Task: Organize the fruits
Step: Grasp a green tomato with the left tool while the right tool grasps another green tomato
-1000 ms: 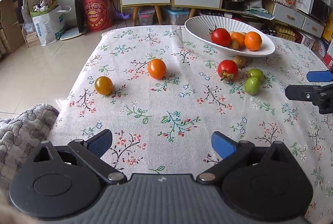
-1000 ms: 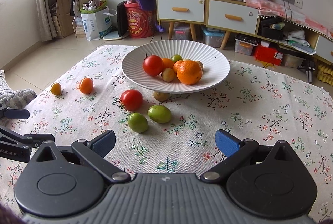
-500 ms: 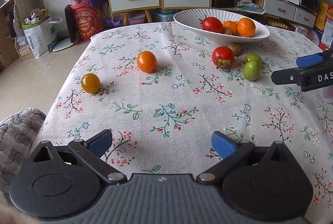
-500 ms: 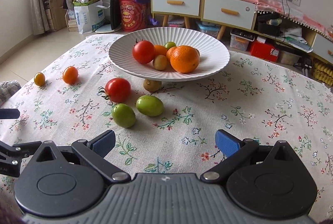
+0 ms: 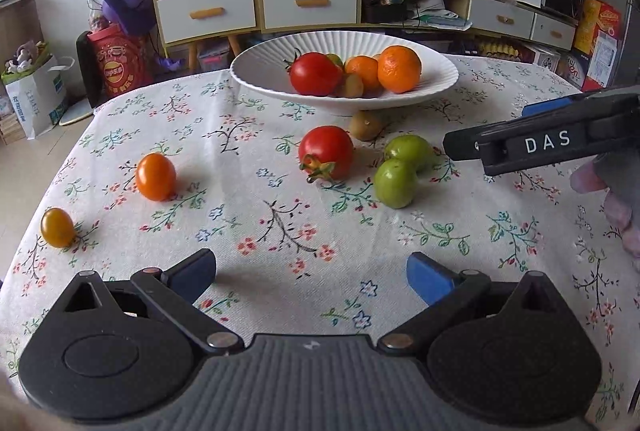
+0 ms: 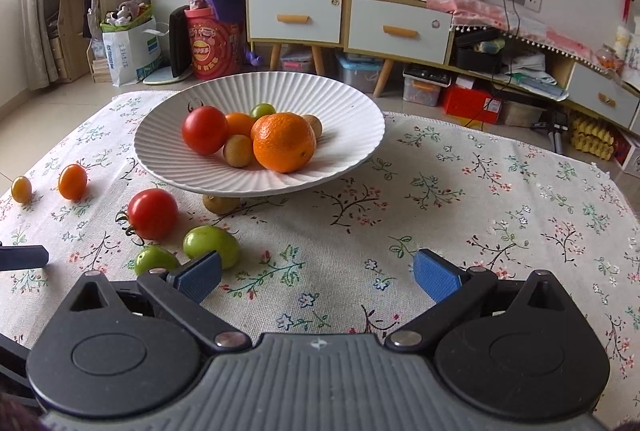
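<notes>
I've brought both units in closer over the last second; the fruit looms larger now. My left hand-held gripper (image 5: 311,273) hangs wide apart over the table (image 5: 256,231), holding nothing. My right hand-held gripper (image 6: 318,277) is spread wide too, its left pad just in front of two green tomatoes (image 6: 211,246) at 11 o'clock. A red tomato (image 6: 153,213) sits just beyond them. The white bowl (image 6: 352,119) at 12 o'clock holds an orange (image 6: 284,142) and more fruit. Two small orange tomatoes (image 6: 72,181) lie well apart at 10 o'clock.
</notes>
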Tool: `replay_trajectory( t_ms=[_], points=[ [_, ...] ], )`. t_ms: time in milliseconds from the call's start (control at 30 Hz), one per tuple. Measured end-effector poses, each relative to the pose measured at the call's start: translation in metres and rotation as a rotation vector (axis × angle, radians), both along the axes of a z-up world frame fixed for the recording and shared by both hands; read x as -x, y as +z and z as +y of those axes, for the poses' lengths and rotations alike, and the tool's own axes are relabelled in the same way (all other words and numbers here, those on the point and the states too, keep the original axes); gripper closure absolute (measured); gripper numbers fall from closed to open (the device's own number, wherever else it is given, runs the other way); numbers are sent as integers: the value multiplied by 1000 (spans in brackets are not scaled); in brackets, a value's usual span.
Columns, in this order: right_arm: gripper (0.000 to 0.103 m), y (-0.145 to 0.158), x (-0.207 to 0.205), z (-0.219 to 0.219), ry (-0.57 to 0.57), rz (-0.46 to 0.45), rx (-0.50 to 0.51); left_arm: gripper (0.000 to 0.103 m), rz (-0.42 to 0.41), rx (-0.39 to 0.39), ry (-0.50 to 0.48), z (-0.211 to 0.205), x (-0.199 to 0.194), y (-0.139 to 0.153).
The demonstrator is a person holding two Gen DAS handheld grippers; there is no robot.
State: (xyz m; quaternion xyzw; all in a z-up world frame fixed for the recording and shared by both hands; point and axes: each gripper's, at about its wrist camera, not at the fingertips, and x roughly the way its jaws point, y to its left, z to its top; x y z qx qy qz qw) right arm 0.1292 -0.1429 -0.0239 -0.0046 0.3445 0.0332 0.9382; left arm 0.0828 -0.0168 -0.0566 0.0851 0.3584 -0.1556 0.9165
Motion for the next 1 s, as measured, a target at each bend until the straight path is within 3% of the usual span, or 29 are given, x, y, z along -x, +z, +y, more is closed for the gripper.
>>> replay_trajectory(
  t_ms=[333, 533, 733, 1000],
  points=[
    [1, 2, -1, -15, -22, 9, -21, 5, -13, 6, -2, -30, -11, 2],
    [1, 2, -1, -17, -9, 21, -28, 35, -16, 25, -20, -40, -15, 6],
    [1, 1, -3, -15, 17, 31, -19, 75, -11, 45, -36, -37, -16, 8],
    [1, -2, -4, -3, 55, 51, 6, 76, 20, 80, 2, -21, -17, 14]
  ],
)
